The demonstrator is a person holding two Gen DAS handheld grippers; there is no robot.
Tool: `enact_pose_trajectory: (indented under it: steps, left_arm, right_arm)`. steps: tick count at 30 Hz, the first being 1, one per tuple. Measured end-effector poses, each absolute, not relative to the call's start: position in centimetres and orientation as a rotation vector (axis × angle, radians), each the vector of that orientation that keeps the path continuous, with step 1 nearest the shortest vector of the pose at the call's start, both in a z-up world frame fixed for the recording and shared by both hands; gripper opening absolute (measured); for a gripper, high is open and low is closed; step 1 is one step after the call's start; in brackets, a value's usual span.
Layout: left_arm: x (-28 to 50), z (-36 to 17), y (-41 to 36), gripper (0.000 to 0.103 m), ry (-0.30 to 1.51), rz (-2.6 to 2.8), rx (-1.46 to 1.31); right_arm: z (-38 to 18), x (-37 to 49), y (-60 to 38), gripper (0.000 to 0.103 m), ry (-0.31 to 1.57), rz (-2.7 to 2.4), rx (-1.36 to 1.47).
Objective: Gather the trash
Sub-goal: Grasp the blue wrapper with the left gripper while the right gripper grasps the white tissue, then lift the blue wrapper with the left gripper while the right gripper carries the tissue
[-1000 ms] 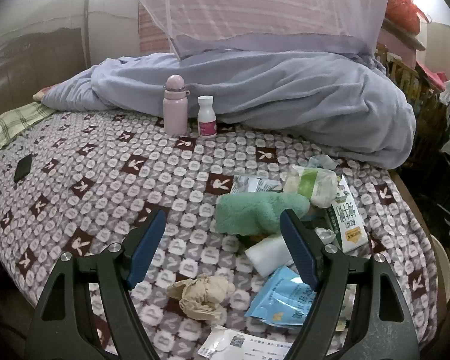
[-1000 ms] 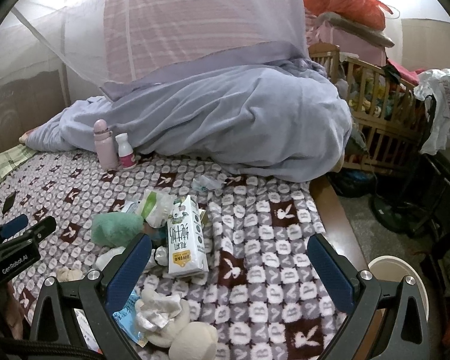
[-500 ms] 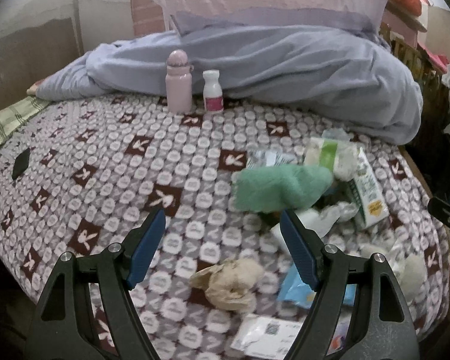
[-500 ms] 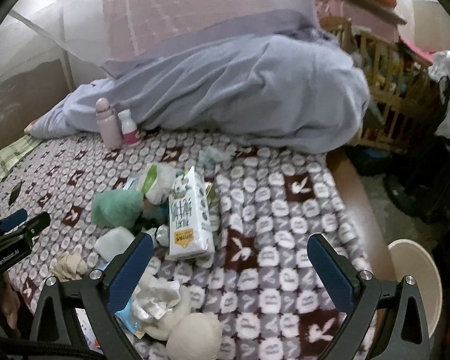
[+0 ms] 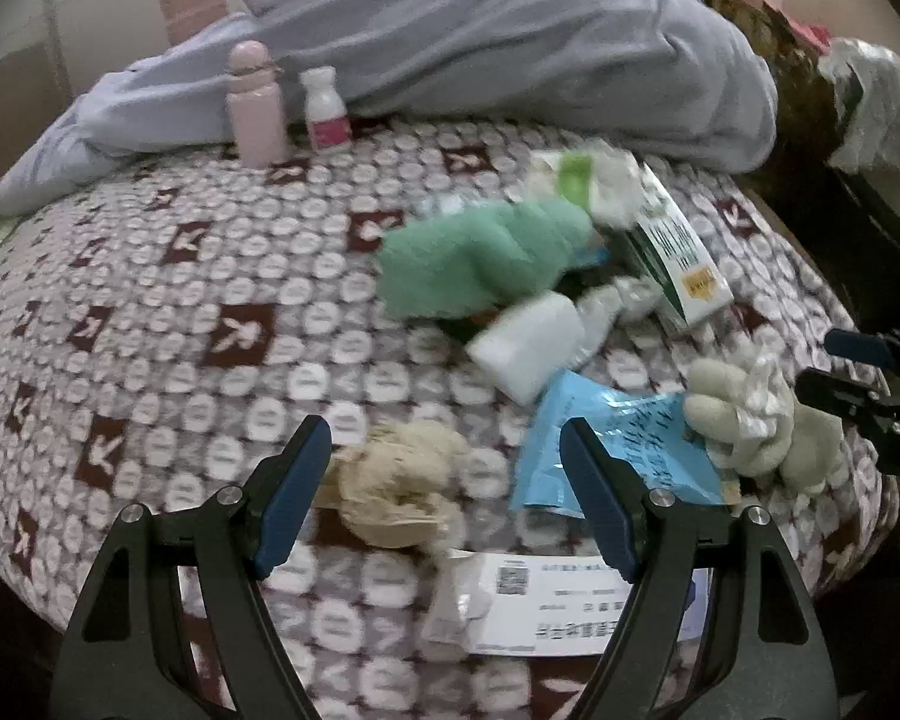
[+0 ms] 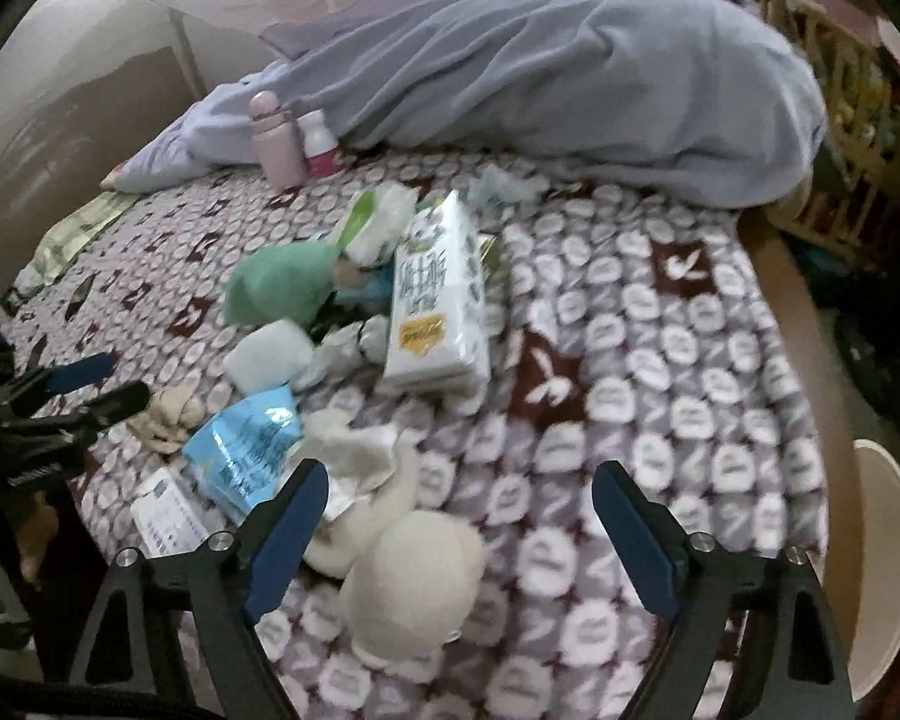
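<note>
The trash lies in a loose heap on the patterned bed cover (image 6: 660,372), toward the near edge: a crumpled beige paper wad (image 5: 399,489), a blue foil wrapper (image 5: 606,438), a printed slip (image 5: 546,600), a white wad of tissue (image 6: 411,582) and, farther in, a milk carton (image 6: 435,294) and a green cloth (image 5: 486,261).

The step in hand looks like the approach to a first pick. The left tool (image 5: 447,474) stands apart and empty, with the beige wad lying between its fingers, untouched. The right tool (image 6: 459,516) is closing, its fingers not yet pressing on anything; the white wad sits toward its left finger.

Next, each tool probably needs to settle lower, centre on its wad, then clamp.

The bed's right edge (image 6: 792,312) drops off close by, with a pale round bin (image 6: 888,552) below it. The cover right of the heap is bare; the pink bottle (image 5: 255,105) and the small white bottle (image 5: 325,108) stand well apart by the folded quilt (image 6: 570,78).
</note>
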State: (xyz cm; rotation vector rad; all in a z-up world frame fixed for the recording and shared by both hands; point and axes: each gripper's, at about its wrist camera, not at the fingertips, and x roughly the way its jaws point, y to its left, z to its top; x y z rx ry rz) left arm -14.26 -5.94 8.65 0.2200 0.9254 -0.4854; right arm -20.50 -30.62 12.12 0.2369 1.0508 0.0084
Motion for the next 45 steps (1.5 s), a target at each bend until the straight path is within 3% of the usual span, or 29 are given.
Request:
enact_pose_trajectory:
  steps: [2, 14, 15, 16, 17, 21, 23, 28, 37, 45]
  left_arm:
    - [-14.3, 8.1, -6.7, 0.078, 0.947, -0.511, 0.229]
    - [-12.9, 4.9, -10.6, 0.076, 1.086, -0.624, 0.225]
    - [-12.9, 4.9, -10.8, 0.07, 1.097, -0.654, 0.205]
    - [-13.0, 4.8, -11.0, 0.054, 1.105, -0.671, 0.197]
    - [-13.1, 4.6, -11.3, 0.049, 1.122, -0.685, 0.196]
    - [-13.5, 5.7, -11.7, 0.032, 1.101, -0.706, 0.197]
    - [-13.4, 6.7, -11.6, 0.016, 1.097, -0.728, 0.169]
    - [-14.0, 9.9, -12.1, 0.011, 1.047, -0.773, 0.141]
    - [-15.1, 10.9, -13.9, 0.009, 1.037, -0.756, 0.158]
    - [-15.7, 15.8, -14.1, 0.006, 0.963, -0.804, 0.122]
  right_arm:
    - [12.0, -20.5, -30.4, 0.08, 1.062, 0.029, 0.227]
    - [8.8, -20.4, -29.2, 0.08, 1.148, 0.163, 0.225]
    - [8.6, -20.4, -29.3, 0.076, 1.139, 0.164, 0.239]
    - [8.8, -20.6, -29.5, 0.067, 1.112, 0.185, 0.271]
    - [8.9, -20.7, -29.7, 0.046, 1.101, 0.19, 0.287]
    - [9.5, -21.3, -30.3, 0.045, 1.088, 0.171, 0.273]
    - [10.2, -21.6, -31.0, 0.045, 1.068, 0.149, 0.281]
    - [12.6, -22.9, -34.5, 0.044, 0.99, 0.064, 0.32]
    - [13.8, -25.7, -39.3, 0.044, 0.943, -0.056, 0.356]
    - [14.7, -27.6, -42.3, 0.044, 0.895, -0.117, 0.397]
